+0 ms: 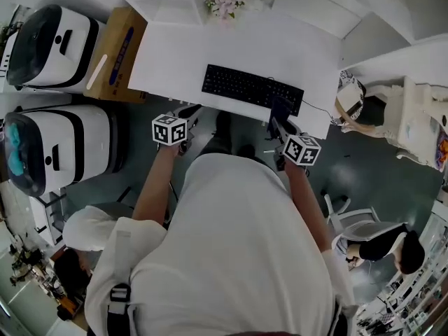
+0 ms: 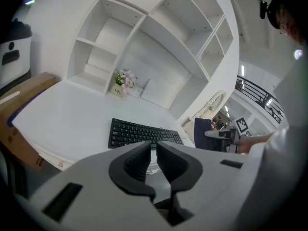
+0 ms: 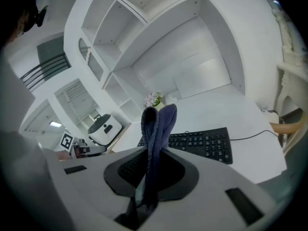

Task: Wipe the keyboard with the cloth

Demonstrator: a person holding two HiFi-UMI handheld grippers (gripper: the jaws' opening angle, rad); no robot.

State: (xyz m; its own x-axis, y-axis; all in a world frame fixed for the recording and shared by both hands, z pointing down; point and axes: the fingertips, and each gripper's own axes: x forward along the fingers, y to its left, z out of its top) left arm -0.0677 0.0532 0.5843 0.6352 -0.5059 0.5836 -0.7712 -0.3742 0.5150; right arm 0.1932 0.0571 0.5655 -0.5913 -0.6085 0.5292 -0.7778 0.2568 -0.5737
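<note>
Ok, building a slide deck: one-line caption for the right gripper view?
Right gripper clamps a folded dark blue cloth, with the black keyboard ahead on the white desk.

Part of keyboard [image 3: 204, 143] behind cloth [image 3: 156, 129]

The keyboard [image 1: 252, 88] presents as black matt plastic, on a desk [image 1: 175, 54] with a smooth white matt finish. At the upper left of the head view, the box [image 1: 115, 51] looks like plain brown cardboard, and the machine [image 1: 52, 47] beside it has a glossy white shell with dark glossy panels. The cloth [image 3: 155, 124] is soft dark blue fabric with a fine nap; the left gripper [image 2: 151, 150] has a grey matt plastic body and black, ribbed, rubbery-looking pads [image 2: 136, 161].
</note>
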